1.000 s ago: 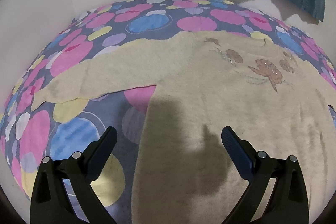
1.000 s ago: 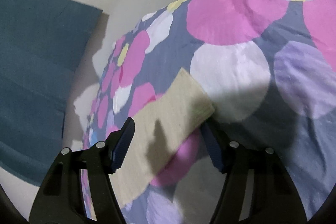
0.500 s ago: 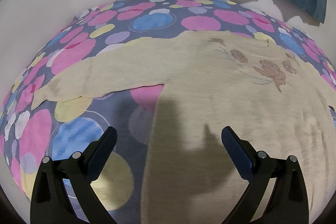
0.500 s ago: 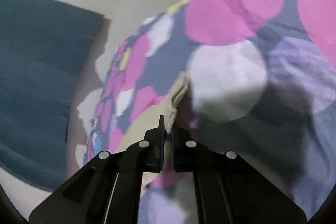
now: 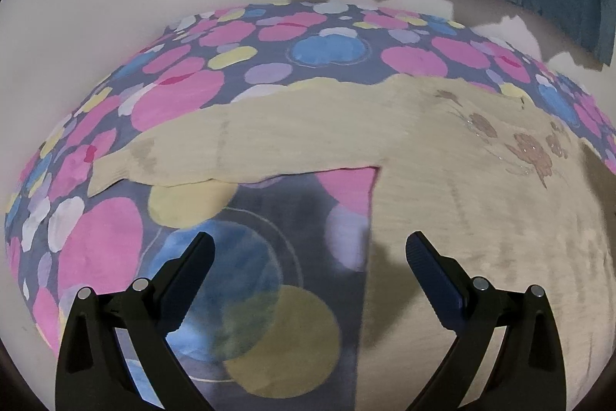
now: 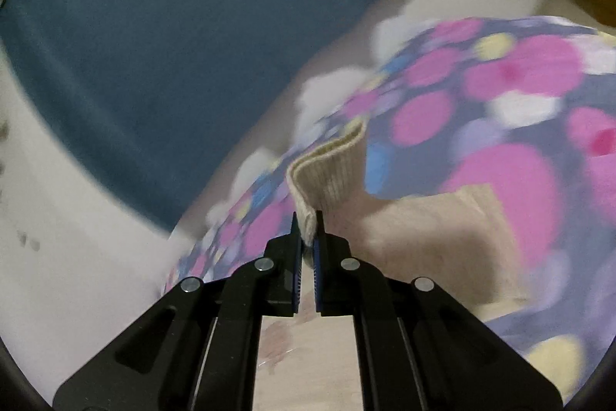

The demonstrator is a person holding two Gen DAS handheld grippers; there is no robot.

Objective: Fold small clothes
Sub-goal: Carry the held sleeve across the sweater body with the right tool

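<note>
Pinching the ribbed cuff [image 6: 327, 176] of one sleeve, the right gripper [image 6: 307, 218] has its jaws fully closed on the knit, with the cuff standing up out of the tips. The left gripper [image 5: 308, 249] is spread wide and holds nothing; it hangs above the spotted cover [image 5: 238, 264], just beside the sweater [image 5: 462, 218] side edge. The sweater lies flat on the cover, front up, with the other sleeve [image 5: 238, 145] stretched out to the side.

Risks from this point:
- Only the cuff edge is between the pads. A fast carry could let the knit slip out, dropping the sleeve short of the body.
- The body is not pinned. Drag from the lifted sleeve could pull the shoulder and skew the sweater on the cover, judging from the free left gripper.
- The right view is motion-blurred, so the fold line at the shoulder cannot be checked; a crooked crease is possible.

Changes against the earlier frames:
- One second ago the right jaws stood open around the cuff as it lay flat on the cover; they now clamp it and the cuff is raised.
- The right view has swung, showing more curtain [image 6: 173, 26] and wall.
- The left gripper has shifted sideways off the sweater body toward the outstretched sleeve, with its opening unchanged.
</note>
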